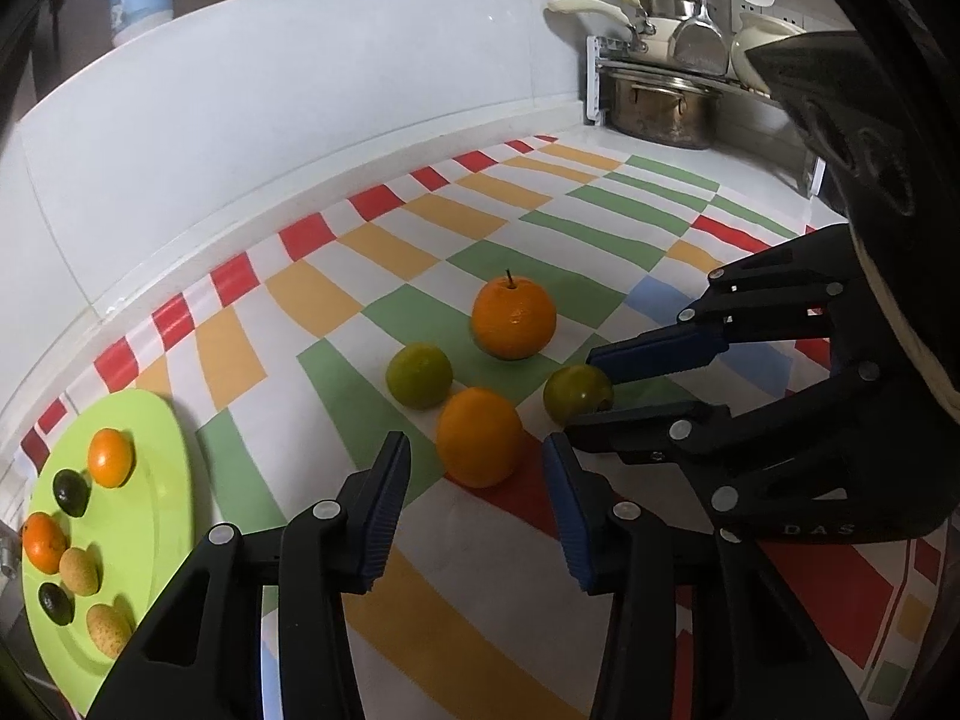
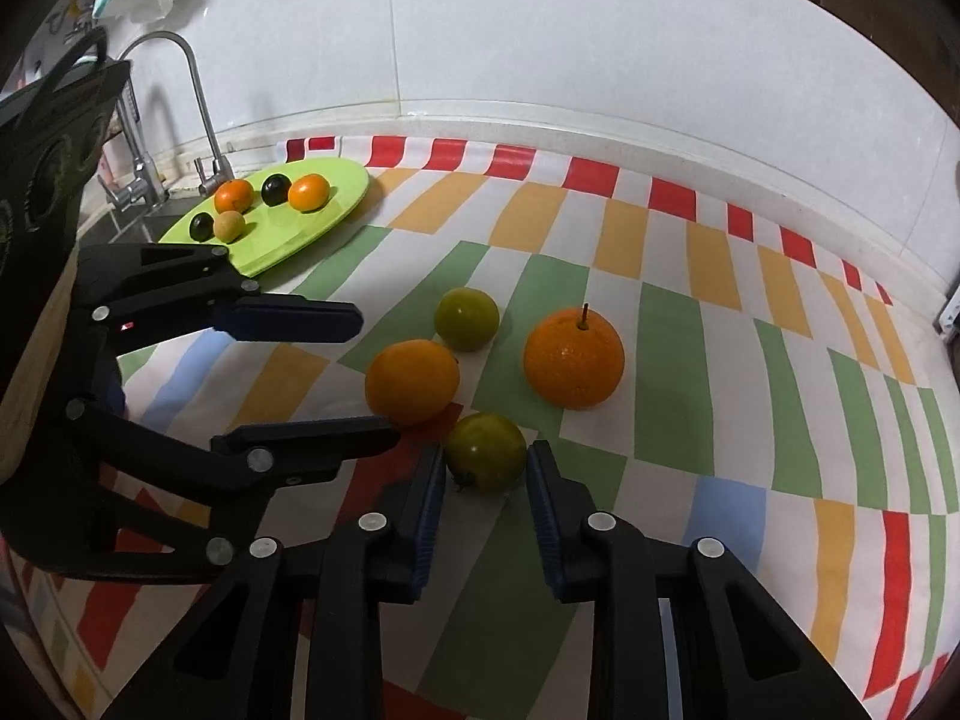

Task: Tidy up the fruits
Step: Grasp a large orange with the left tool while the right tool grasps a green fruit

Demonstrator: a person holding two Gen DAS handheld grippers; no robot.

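Spread right gripper (image 2: 486, 468) is flanking a green fruit (image 2: 486, 450) at lower centre; left gripper (image 1: 477, 468), also spread, is facing an orange (image 1: 479, 437).

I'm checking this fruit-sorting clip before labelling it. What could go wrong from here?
The right gripper straddles a round green fruit, jaws not yet closed; a pinch off-centre could squirt it into the smooth orange beside it. The left gripper, open around that orange, sits very close to the right fingers, so the two could collide.
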